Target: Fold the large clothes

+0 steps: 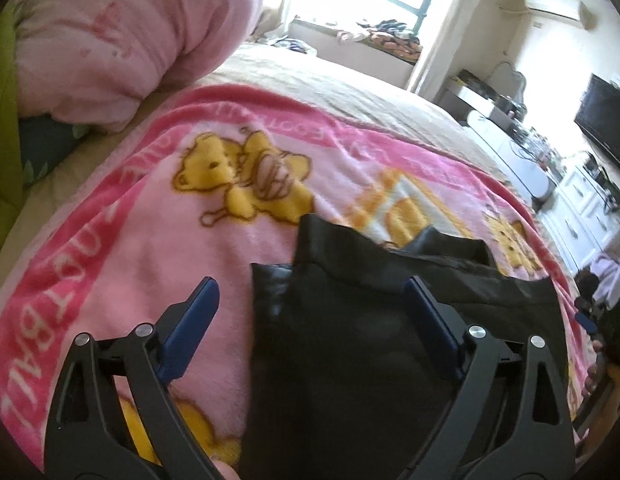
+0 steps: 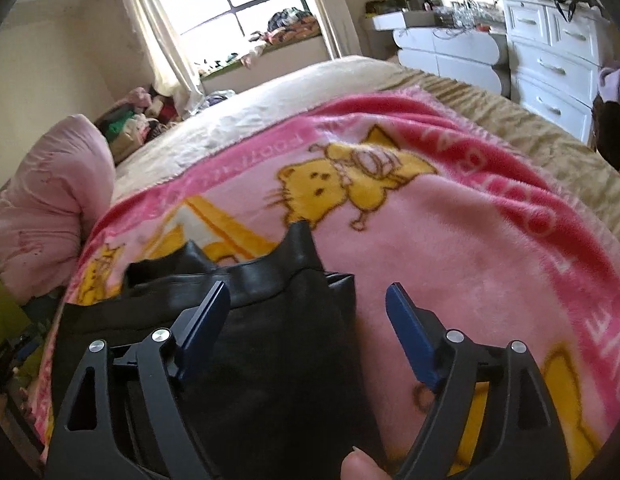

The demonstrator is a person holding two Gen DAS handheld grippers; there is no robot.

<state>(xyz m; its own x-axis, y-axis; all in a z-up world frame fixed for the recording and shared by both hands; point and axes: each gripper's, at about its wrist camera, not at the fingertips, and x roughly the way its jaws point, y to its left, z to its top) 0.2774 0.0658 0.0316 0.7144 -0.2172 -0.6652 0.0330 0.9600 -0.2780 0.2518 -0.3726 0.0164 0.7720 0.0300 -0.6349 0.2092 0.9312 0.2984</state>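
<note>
Both grippers' fingers (image 1: 190, 320) spread empty over black garment (image 1: 349, 360) on pink blanket (image 1: 150, 240).

bed (image 2: 310, 80) (beige cover): pink blanket (image 1: 190, 248), pink pillow (image 1: 130, 40)

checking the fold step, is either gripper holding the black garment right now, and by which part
Nothing is held. The left gripper and right gripper both stand open above the black garment, which lies on the pink blanket.

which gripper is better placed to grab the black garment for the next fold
Roughly even, slightly the left. The left gripper is open over the black garment near its edge, while the right gripper is open half over the pink blanket.
</note>
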